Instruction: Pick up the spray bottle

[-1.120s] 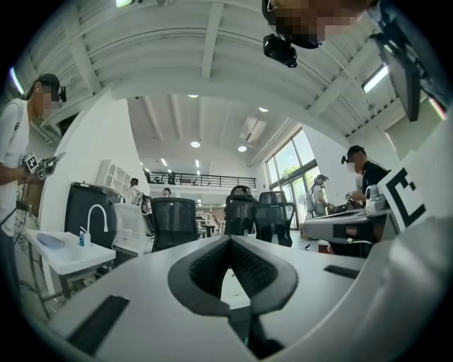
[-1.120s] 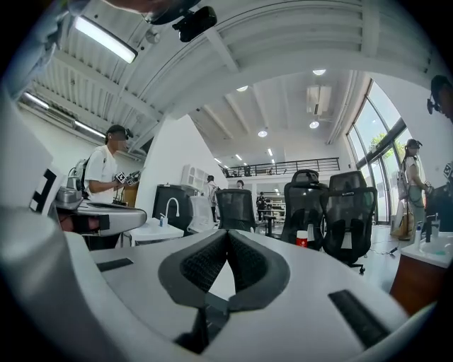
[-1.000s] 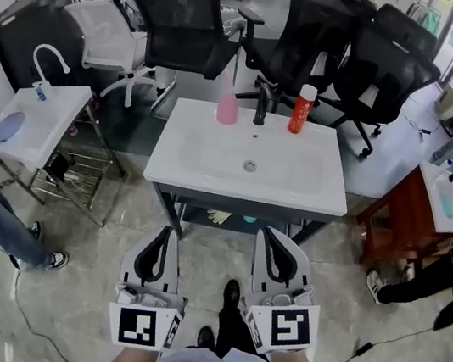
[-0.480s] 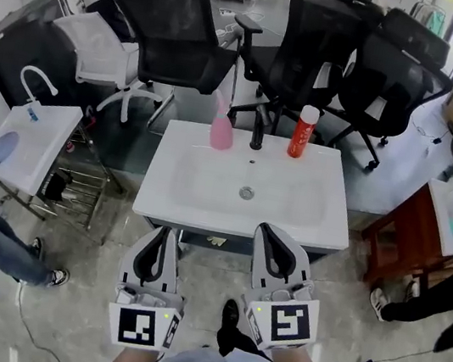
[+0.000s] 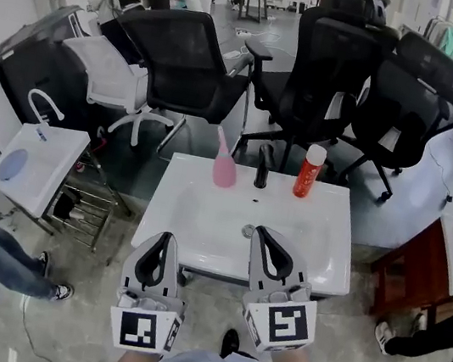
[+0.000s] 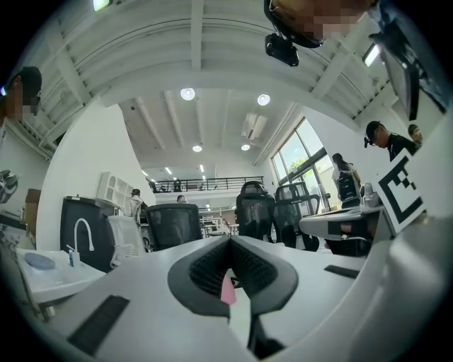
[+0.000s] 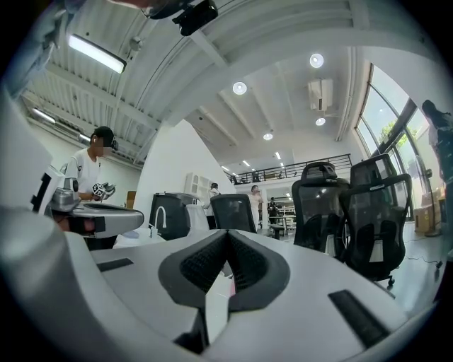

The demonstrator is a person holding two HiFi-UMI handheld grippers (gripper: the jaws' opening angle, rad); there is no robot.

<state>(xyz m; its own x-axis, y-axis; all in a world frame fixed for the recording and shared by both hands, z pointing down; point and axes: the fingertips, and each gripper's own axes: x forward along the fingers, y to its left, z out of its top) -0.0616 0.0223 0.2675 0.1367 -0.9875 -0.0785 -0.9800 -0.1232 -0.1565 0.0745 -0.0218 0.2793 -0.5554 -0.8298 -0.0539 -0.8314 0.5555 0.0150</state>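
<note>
Both empty, jaws pressed together, left gripper (image 5: 163,238) and right gripper (image 5: 265,236) hover level at the sink's (image 5: 201,232) near edge, probably poised to reach; the spray bottle (image 5: 224,169) stands at the back beside the faucet (image 5: 262,166).

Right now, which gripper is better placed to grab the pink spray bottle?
Left, probably. The spray bottle stands left of the tap, on the side of the left gripper, whose view shows pink dead ahead. The right gripper lines up nearer the red can. Both are shut.
</note>
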